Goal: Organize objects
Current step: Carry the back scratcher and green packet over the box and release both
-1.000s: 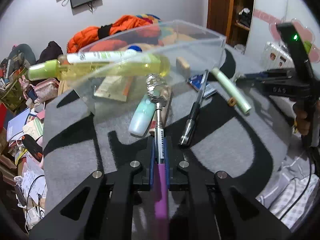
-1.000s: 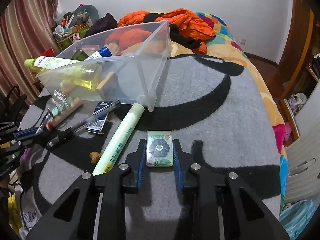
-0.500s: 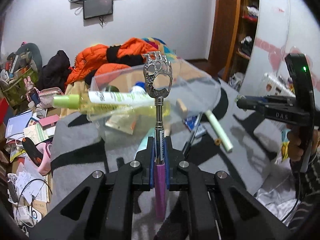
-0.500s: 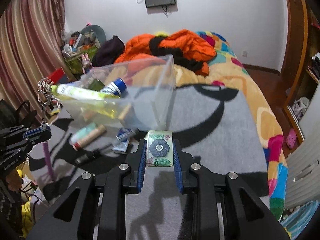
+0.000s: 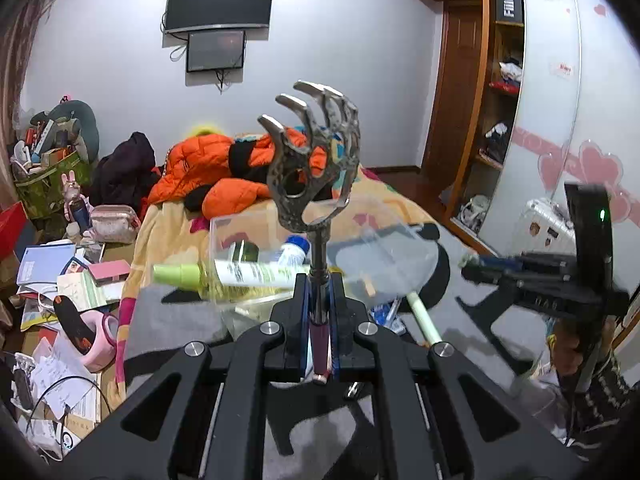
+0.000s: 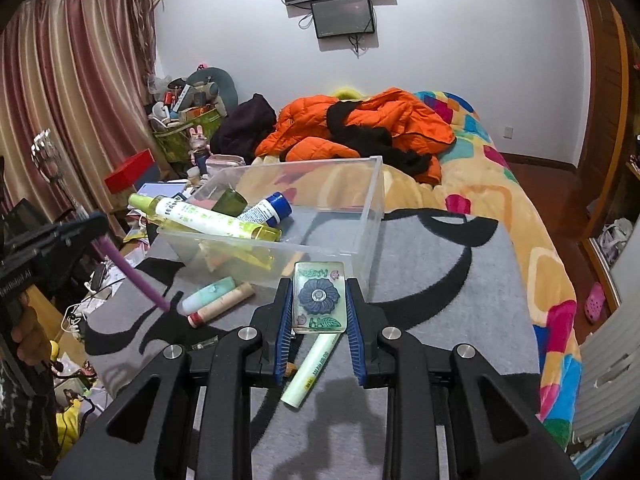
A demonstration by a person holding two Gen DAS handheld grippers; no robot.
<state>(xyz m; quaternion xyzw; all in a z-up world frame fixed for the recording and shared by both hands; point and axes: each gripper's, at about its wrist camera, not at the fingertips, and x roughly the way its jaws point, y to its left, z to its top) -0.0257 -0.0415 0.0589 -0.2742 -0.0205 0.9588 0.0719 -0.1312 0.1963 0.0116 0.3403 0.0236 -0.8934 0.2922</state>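
My left gripper is shut on a back scratcher with a metal claw head and purple handle, held upright in the air above the bed. It also shows in the right wrist view. My right gripper is shut on a small clear block with a blue flower, lifted near the clear plastic bin. The bin holds a yellow-green bottle and a blue-capped tube.
On the grey and black blanket lie a pale green tube, a mint bottle and a beige tube. An orange jacket lies behind the bin. Clutter fills the floor to the left.
Both grippers rose off the blanket with their objects. The back scratcher went from lying flat to standing upright; the flower block was lifted toward the bin.
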